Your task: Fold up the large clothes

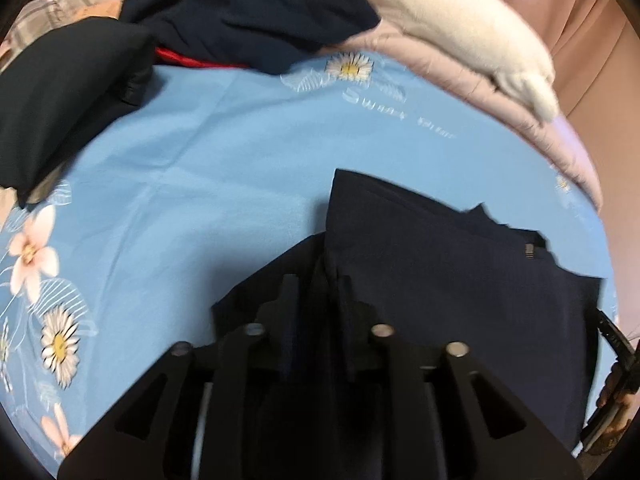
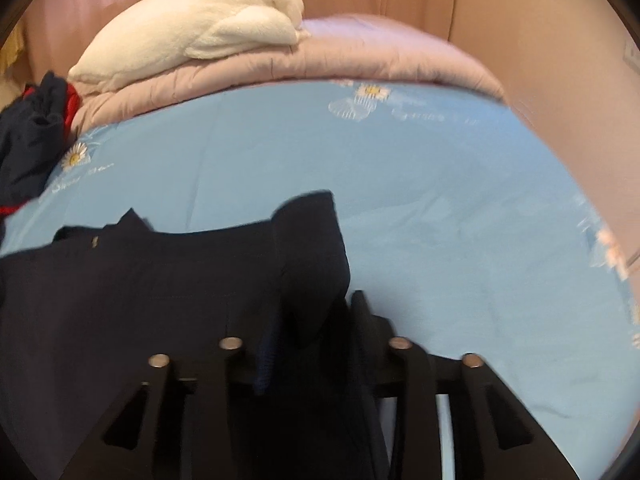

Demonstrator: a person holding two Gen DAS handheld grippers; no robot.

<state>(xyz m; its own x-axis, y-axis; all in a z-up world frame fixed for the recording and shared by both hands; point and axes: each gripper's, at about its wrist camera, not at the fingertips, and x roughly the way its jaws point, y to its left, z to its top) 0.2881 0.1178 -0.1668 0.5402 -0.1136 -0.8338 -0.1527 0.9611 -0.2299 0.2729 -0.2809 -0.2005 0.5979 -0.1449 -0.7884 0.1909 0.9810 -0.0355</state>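
- The dark blue garment (image 1: 460,280) lies on the blue flowered bed sheet (image 1: 200,160), right in front of both claws.
- The left claw (image 1: 316,292) pinches one edge of it.
- The right claw (image 2: 320,312) pinches the other edge, where a fold of the cloth sticks up.
- Farther back are a pile of dark clothes (image 1: 248,8), a white blanket (image 2: 192,32) and a pink quilt (image 2: 360,52).
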